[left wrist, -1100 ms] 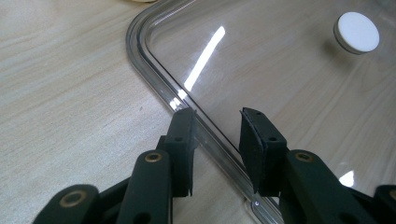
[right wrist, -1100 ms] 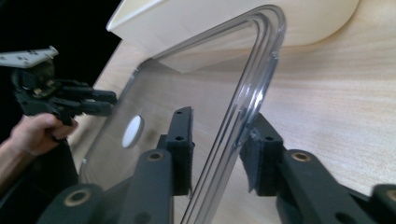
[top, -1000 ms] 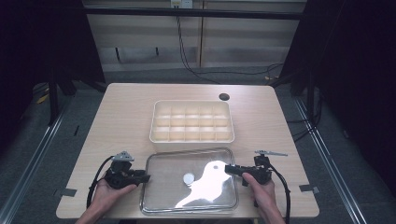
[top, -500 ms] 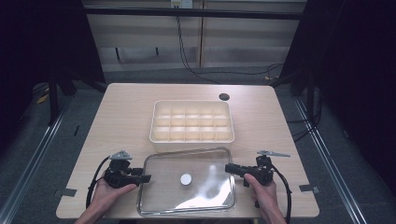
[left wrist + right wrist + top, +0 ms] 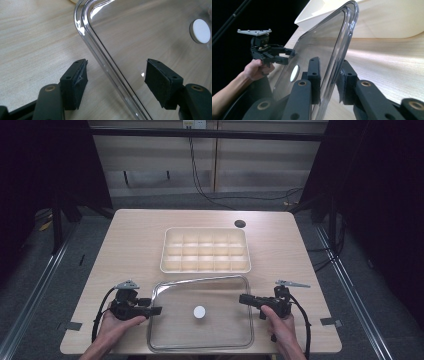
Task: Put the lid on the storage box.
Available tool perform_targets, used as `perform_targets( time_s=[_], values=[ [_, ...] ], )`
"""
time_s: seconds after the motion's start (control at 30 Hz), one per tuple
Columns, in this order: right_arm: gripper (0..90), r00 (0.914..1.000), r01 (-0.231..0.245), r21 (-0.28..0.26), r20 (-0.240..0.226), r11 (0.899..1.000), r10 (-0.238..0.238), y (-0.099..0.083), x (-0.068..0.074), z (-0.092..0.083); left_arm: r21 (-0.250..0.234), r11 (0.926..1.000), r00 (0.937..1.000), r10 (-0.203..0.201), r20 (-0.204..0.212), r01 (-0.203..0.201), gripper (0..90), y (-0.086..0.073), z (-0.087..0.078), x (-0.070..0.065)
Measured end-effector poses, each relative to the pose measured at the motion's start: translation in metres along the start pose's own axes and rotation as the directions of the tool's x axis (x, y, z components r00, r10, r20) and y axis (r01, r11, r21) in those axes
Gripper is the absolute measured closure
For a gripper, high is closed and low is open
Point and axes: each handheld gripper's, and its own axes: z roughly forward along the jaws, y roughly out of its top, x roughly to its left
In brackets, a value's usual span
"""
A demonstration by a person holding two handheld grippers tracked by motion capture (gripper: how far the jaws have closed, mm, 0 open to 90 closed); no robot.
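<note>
We kept the right gripper [image 5: 248,299] clamped on the clear lid's [image 5: 220,330] right rim for control at the desk's [image 5: 140,235] near edge, while the left gripper [image 5: 156,310], jaws just opened, released its side.

Both grippers, left gripper [image 5: 156,310] and right gripper [image 5: 243,298], are black, each topped by a grey three-cornered plate and trailing a black cable; flat black pads [image 5: 160,83] face the jaws, brass-ringed pivots sit behind; forearms are bare
</note>
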Motion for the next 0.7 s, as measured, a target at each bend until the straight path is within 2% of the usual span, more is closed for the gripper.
perform_targets(
  time_s=[0.07,0.13,0.2,0.3,0.37,0.5,0.53,0.6,0.7],
  values=[
    [74.3,1.0,-0.001,0.004,0.001,1.0,0.001,0.0,0.0,0.0,0.007,1.0,1.0,0.007,0.006,-0.007,34.0,0.001,0.001,0.0],
    [74.1,1.0,-0.004,0.007,0.008,1.0,0.004,0.0,-0.001,0.001,0.013,0.9998,0.9989,0.013,0.046,-0.013,38.4,0.001,0.003,-0.002],
    [73.7,0.9999,-0.003,0.01,0.012,1.0,0.002,0.001,-0.001,0.002,0.017,0.9998,0.999,0.013,0.044,-0.014,38.5,0.002,0.004,-0.003],
    [71.8,0.9987,-0.003,0.026,0.05,1.0,0.002,0.001,-0.001,0.002,0.02,0.9998,0.9986,-0.004,0.053,0.002,41.2,0.003,0.003,-0.001],
    [70.7,0.9962,-0.004,0.048,0.087,0.999,-0.001,0.0,0.0,0.003,0.018,0.9998,0.9991,0.002,0.043,-0.003,42.5,0.003,0.003,-0.001],
    [69.7,0.9943,0.001,0.05,0.107,0.999,-0.006,0.001,0.0,0.004,-0.042,0.9991,0.9993,0.002,0.038,0.0,48.7,0.004,-0.005,-0.003],
    [69.7,0.9943,0.001,0.05,0.107,0.999,-0.006,0.001,0.0,0.004,-0.042,0.9991,0.9993,0.002,0.038,0.0,50.4,0.004,-0.005,-0.003],
    [68.4,0.9914,0.011,0.06,0.129,0.998,-0.019,0.002,0.001,0.005,-0.07,0.9975,0.9995,0.01,0.029,-0.008,51.5,0.005,-0.008,-0.005],
    [67.4,0.9884,0.019,0.063,0.149,0.998,-0.028,0.002,0.002,0.006,-0.091,0.9958,0.9985,0.0,0.055,0.005,53.2,0.006,-0.011,-0.004]
  ],
)
